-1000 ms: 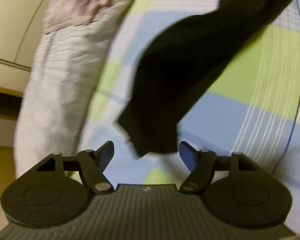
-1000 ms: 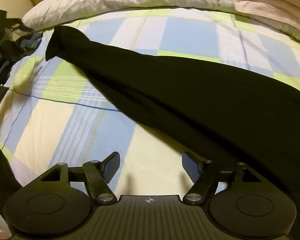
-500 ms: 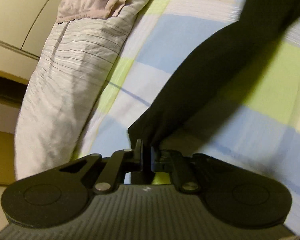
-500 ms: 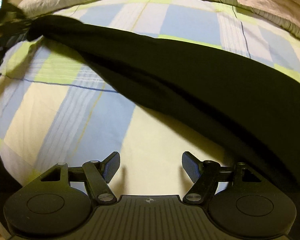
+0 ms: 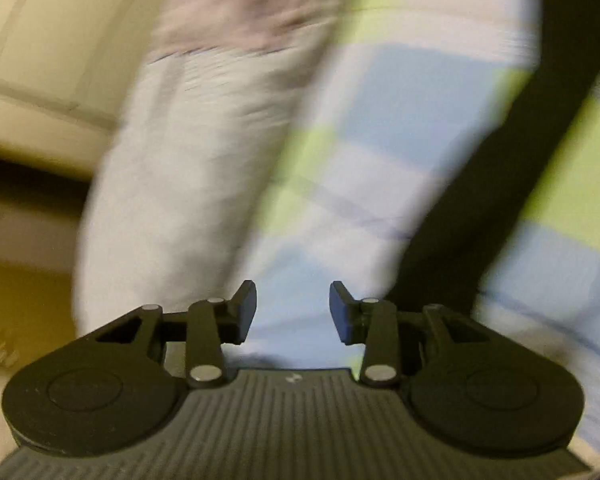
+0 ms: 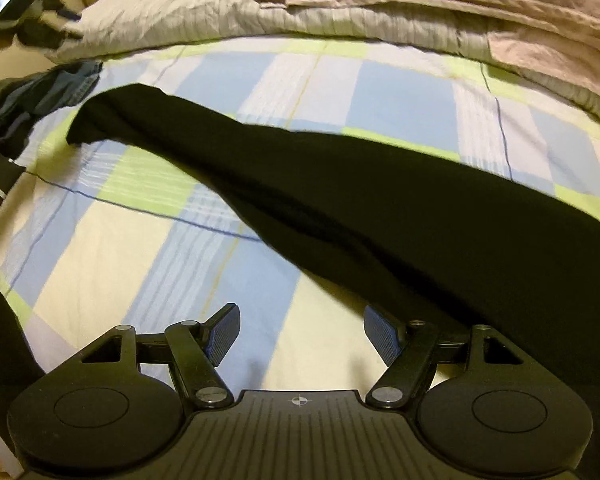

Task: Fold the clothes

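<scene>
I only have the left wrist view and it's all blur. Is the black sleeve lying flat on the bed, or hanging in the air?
Observer: In the right wrist view the black sleeve lies stretched flat across the checked sheet, with its cuff toward the picture's left.
Operator: Is the right tool holding any of it?
Observer: No. The right tool is open over bare sheet, and the sleeve's edge runs close by its right finger.
Operator: Any other clothes nearby?
Observer: A heap of dark clothes lies at the sheet's far left edge, beyond the cuff.
</scene>
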{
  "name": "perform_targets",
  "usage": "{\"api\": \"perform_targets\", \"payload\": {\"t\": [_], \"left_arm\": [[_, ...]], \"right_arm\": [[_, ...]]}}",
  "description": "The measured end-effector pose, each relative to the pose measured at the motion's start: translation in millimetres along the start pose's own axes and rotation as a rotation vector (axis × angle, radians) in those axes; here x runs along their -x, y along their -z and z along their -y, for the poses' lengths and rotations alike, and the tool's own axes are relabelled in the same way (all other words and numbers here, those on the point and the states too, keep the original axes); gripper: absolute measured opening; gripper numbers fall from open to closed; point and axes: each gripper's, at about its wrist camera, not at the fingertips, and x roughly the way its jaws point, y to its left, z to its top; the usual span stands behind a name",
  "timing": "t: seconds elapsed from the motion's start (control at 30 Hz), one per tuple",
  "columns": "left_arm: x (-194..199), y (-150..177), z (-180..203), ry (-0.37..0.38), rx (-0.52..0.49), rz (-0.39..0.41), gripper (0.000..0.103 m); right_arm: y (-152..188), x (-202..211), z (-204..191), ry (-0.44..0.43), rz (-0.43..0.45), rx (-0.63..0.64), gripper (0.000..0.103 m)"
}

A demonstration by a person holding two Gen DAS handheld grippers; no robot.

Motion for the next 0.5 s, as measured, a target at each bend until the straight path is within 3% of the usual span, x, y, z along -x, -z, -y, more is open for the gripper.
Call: {"api": "perform_targets", "payload": {"t": [0.1, 0.13, 0.23, 0.33, 0.37, 0.43, 0.5], "left_arm": [[-9, 5, 66, 0.138, -0.088, -0.003, 0.043], [-16, 9, 85, 0.123, -0.124, -0.016, 0.045], [-45, 25, 111, 0.057, -0.163, -0.070, 0.069], [-63, 36, 104, 0.062, -0.062, -0.090, 0.073], [-64, 38, 98, 0.081, -0.046, -0.082, 0.058], [-60, 36, 84, 0.068, -0.031, -0.069, 0.009], [-53, 29, 65, 0.009, -0.018, -0.048, 0.010]], "right_arm": [[4, -7, 0, 0.004, -0.017, 0.003, 0.072], [6, -10, 0, 0.005, -0.023, 0.004, 0.072], [10, -17, 1, 0.009, -0.040, 0.008, 0.072], [14, -24, 1, 0.014, -0.057, 0.011, 0.072], [15, -26, 1, 0.015, -0.062, 0.012, 0.072], [16, -31, 2, 0.020, -0.072, 0.010, 0.072], [15, -34, 4, 0.025, -0.077, -0.003, 0.072]]}}
